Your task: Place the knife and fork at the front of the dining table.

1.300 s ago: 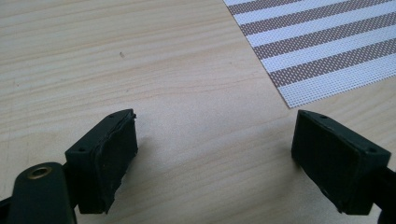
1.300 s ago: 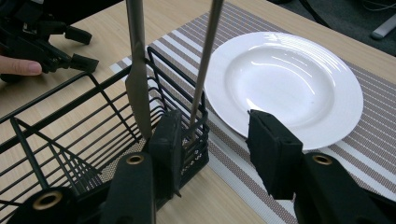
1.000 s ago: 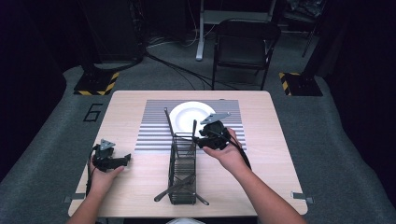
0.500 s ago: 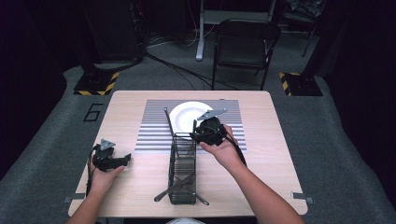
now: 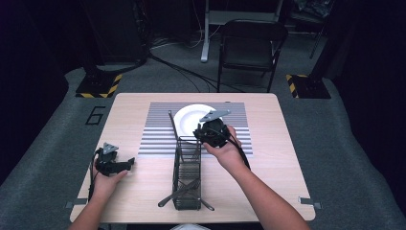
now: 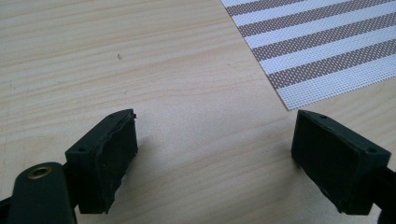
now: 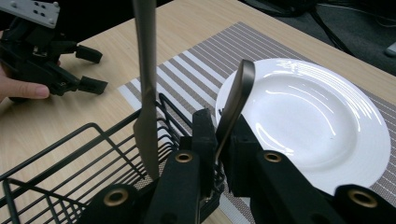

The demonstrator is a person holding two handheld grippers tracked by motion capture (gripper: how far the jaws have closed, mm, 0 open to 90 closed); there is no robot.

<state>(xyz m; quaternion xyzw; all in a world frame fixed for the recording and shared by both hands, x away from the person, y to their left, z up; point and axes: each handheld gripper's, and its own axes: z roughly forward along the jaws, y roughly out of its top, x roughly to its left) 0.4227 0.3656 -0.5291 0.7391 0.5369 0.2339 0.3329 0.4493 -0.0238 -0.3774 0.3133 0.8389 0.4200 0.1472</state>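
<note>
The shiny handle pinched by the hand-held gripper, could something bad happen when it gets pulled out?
The right hand-held gripper holds only the thin handle, so it could twist or slip. A knife stands right beside it and could get knocked. Lifting might also tug the wire basket toward the white plate.

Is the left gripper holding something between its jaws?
No, the left gripper has open jaws, and only the bare wooden table lies between them.
</note>
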